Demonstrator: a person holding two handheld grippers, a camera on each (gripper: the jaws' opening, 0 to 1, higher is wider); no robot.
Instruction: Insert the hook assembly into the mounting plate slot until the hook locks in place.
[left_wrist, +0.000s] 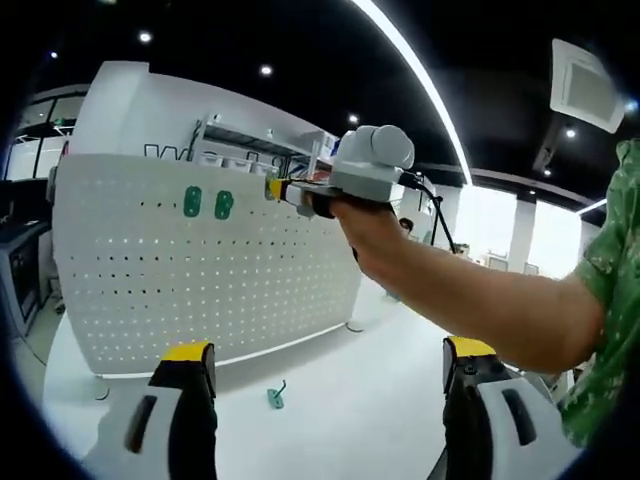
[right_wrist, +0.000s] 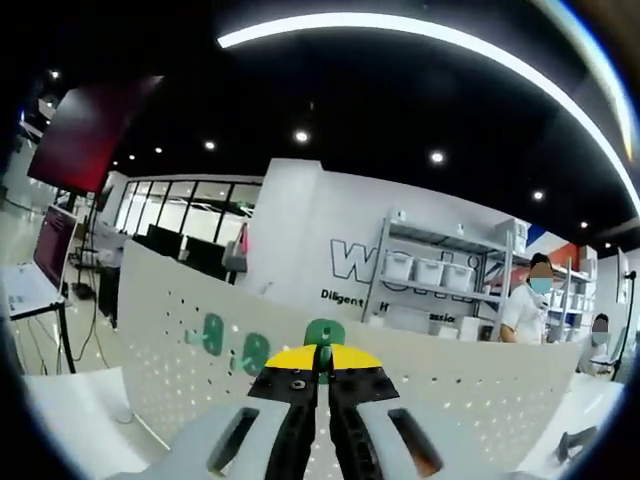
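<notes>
The white perforated mounting plate (left_wrist: 200, 270) stands upright on a white table (left_wrist: 350, 410). Two green hooks (left_wrist: 192, 202) (left_wrist: 223, 205) sit in its upper rows. Another green hook (left_wrist: 276, 397) lies loose on the table in front of the plate. My left gripper (left_wrist: 328, 350) is open and holds nothing, well back from the plate. A person's hand holds my right gripper (left_wrist: 273, 188) against the plate's top right area. In the right gripper view, my right gripper (right_wrist: 320, 358) is shut on a green hook (right_wrist: 323, 333) at the plate (right_wrist: 180, 370), right of two mounted hooks (right_wrist: 212, 335) (right_wrist: 255, 352).
A person's forearm (left_wrist: 470, 300) and green sleeve (left_wrist: 610, 300) cross the right side of the left gripper view. Behind the plate are a shelf with white bins (right_wrist: 430, 270), people (right_wrist: 525, 300) and a desk with a monitor (right_wrist: 50, 250).
</notes>
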